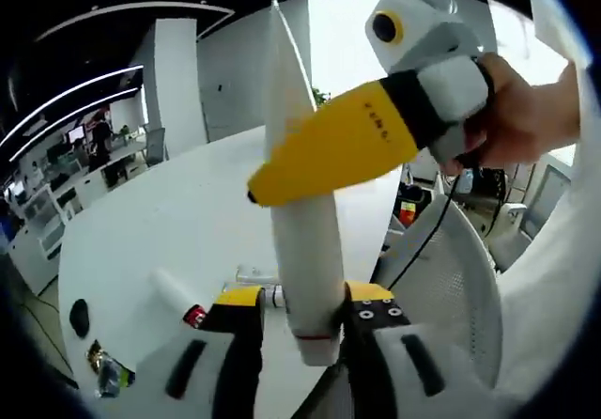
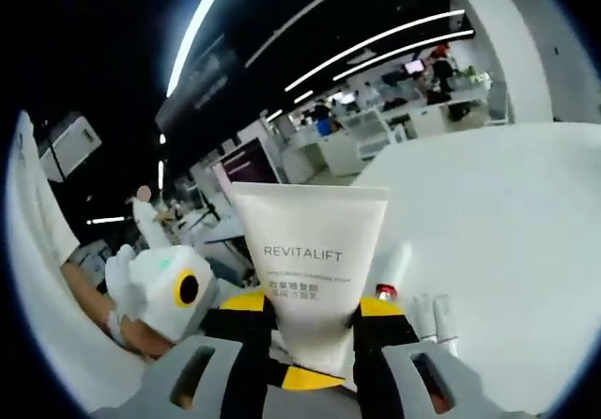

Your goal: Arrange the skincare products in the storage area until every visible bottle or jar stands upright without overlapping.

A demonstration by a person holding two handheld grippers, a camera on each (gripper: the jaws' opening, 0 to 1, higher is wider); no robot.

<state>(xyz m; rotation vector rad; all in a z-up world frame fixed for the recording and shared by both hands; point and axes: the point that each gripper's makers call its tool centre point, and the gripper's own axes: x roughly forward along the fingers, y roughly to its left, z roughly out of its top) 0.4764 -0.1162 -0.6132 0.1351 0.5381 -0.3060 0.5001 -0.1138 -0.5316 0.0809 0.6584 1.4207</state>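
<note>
- Tube (image 1: 302,250) of skincare cream, white, stands between the left claw's (image 1: 305,330) jaws in the left gripper view, clamped near its cap end, lifted above the white surface (image 1: 160,222).
- Right claw (image 1: 324,147), yellow, crosses the tube there, held by a hand (image 1: 521,118).
- Right gripper view: the right claw (image 2: 315,330) grips the same tube (image 2: 310,269), printed REVITALIFT, from both sides.
- A small bottle (image 2: 392,271) with a red band stands on the surface (image 2: 488,240) just behind.

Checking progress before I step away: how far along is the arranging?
Nothing looks stood up yet. The white tube is in hand, clamped by both the left gripper and the right gripper. Small items still lie flat on the white table.
</note>
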